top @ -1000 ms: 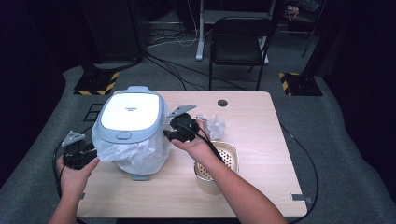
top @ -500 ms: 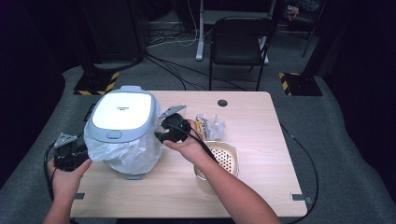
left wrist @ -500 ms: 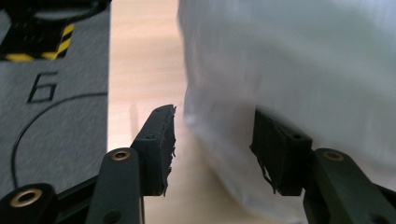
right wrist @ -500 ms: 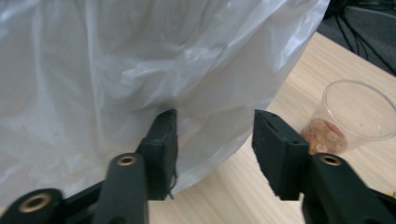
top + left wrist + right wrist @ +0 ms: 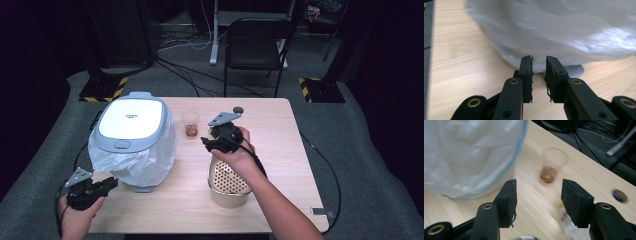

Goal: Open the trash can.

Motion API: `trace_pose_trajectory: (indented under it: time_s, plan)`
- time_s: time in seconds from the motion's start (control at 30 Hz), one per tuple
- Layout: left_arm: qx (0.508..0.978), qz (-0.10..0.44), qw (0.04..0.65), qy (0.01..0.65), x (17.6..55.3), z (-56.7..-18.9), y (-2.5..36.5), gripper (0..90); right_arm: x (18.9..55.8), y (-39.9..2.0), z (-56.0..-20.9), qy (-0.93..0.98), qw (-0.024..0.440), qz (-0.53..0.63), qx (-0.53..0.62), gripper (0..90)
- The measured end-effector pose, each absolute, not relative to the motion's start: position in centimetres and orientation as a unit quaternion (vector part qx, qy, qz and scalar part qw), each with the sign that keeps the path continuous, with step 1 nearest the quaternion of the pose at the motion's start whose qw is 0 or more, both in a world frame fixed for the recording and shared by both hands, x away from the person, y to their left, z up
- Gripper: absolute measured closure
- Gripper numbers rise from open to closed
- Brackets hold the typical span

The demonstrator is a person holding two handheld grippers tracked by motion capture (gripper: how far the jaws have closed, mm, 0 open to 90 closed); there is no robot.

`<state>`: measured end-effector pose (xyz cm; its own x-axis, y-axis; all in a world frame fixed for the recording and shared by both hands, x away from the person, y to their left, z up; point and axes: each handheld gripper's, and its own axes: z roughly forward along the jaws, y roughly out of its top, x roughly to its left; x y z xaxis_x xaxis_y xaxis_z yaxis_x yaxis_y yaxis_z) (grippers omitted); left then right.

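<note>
Desk-wide, the left gripper (image 5: 102,186), jaws just narrowed on nothing, has left the bagged bin (image 5: 134,137), while the right gripper (image 5: 209,143), opening empty, faces the cup (image 5: 190,123).

A light wooden table (image 5: 280,130) carries everything. Just ahead of the left gripper (image 5: 102,186), near the table's front left corner, stands a white rice cooker (image 5: 131,125) wrapped in a clear plastic bag (image 5: 145,165), its base on the wood. Ahead of the right gripper (image 5: 206,142) a small clear cup (image 5: 190,123) with brown liquid stands apart from the cooker. Below and just behind that gripper sits a perforated metal bowl (image 5: 229,179). A round cable hole (image 5: 238,110) lies farther off
</note>
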<state>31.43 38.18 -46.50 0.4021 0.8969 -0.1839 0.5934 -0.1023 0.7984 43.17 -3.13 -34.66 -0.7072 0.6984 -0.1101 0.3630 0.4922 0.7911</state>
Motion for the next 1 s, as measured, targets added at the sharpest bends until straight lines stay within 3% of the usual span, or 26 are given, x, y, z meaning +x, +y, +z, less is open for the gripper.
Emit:
trace_pose_trajectory:
  time_s: [0.2, 0.3, 0.5, 0.67, 0.8, 1.0]
  plan:
    - [0.74, 0.164, 0.433, 0.488, 32.1, -47.3, 36.4, 81.9, 43.9, -7.2, -35.0, 0.824, 0.219, 0.384, 0.354, 46.0]
    - [0.724, 0.133, 0.435, 0.518, 32.0, -48.3, 34.6, 83.5, 44.4, -8.4, -35.4, 0.822, 0.217, 0.382, 0.364, 45.7]
    - [0.725, 0.124, 0.429, 0.524, 33.3, -49.6, 33.0, 85.1, 46.1, -10.7, -37.0, 0.816, 0.203, 0.382, 0.382, 44.4]
    - [0.737, 0.14, 0.414, 0.516, 33.7, -50.0, 32.6, 86.6, 47.7, -11.8, -38.3, 0.814, 0.198, 0.377, 0.395, 42.3]
    - [0.75, 0.159, 0.405, 0.499, 33.5, -50.3, 32.2, 89.3, 49.4, -12.2, -39.9, 0.811, 0.186, 0.376, 0.407, 35.6]
    - [0.755, 0.166, 0.404, 0.489, 33.5, -50.5, 32.1, 90.0, 51.7, -12.2, -42.0, 0.812, 0.18, 0.361, 0.421, 36.8]
